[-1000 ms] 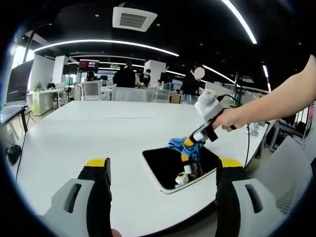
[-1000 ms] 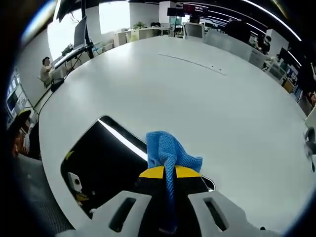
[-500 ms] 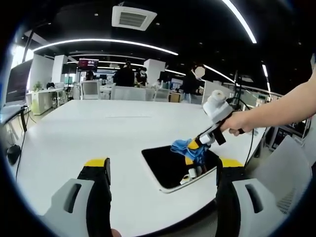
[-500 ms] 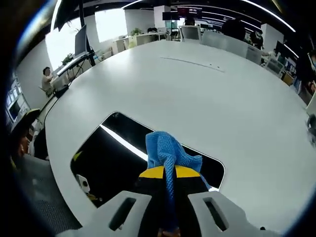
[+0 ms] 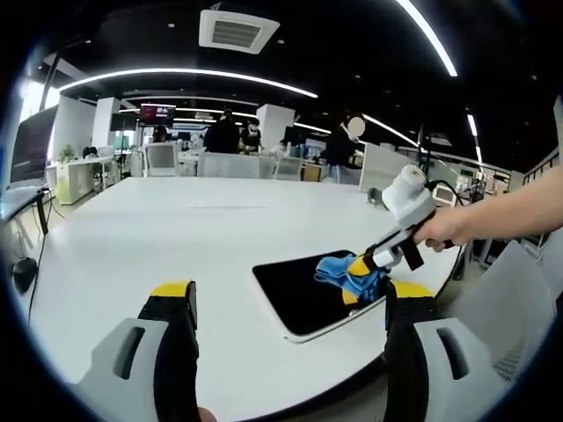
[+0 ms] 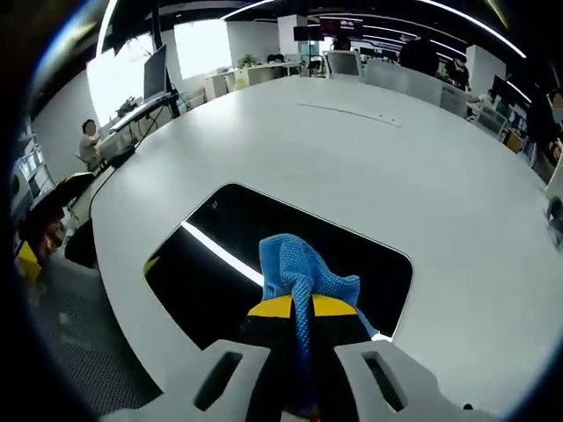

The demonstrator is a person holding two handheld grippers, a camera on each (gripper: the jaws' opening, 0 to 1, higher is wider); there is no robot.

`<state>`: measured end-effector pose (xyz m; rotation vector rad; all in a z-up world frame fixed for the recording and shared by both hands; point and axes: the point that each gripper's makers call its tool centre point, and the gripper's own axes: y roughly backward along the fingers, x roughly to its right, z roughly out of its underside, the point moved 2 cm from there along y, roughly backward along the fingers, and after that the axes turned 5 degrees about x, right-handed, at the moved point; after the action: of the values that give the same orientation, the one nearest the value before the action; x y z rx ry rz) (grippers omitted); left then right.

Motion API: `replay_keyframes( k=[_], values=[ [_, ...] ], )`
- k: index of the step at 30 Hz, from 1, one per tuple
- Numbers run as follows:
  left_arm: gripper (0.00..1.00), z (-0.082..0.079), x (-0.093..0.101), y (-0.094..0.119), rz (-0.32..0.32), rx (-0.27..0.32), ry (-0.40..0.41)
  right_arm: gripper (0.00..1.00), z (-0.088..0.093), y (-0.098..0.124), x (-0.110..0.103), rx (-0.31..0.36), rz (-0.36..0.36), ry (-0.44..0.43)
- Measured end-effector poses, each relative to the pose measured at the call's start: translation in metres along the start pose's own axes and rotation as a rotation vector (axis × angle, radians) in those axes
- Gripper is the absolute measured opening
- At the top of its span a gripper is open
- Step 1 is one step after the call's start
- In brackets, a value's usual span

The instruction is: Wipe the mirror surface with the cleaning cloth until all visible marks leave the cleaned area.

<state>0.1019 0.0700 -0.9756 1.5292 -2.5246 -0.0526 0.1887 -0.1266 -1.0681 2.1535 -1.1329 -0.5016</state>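
The left gripper view sits low at the near edge of the counter (image 5: 132, 237), looking level across it at the mirror (image 5: 303, 294) some way off. The right gripper view hangs close above the mirror (image 6: 264, 264), looking steeply down. Both share the mirror, cloth (image 5: 347, 271) (image 6: 299, 272) and counter (image 6: 396, 176).

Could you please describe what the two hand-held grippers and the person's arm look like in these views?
The left hand-held gripper has pale grey bodies with slot cut-outs, black jaws and yellow tips. The right hand-held gripper has the same look; in the left gripper view it shows a black handle, white fittings and a yellow tip. The arm gripping it is bare, no sleeve.
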Motion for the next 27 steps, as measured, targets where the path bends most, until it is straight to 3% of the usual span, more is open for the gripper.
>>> replay_keyframes(
  k=[27],
  values=[
    [0.86, 0.0, 0.0, 0.001, -0.001, 0.003, 0.002, 0.0, 0.032, 0.03, -0.031, 0.019, -0.03, 0.041]
  ],
)
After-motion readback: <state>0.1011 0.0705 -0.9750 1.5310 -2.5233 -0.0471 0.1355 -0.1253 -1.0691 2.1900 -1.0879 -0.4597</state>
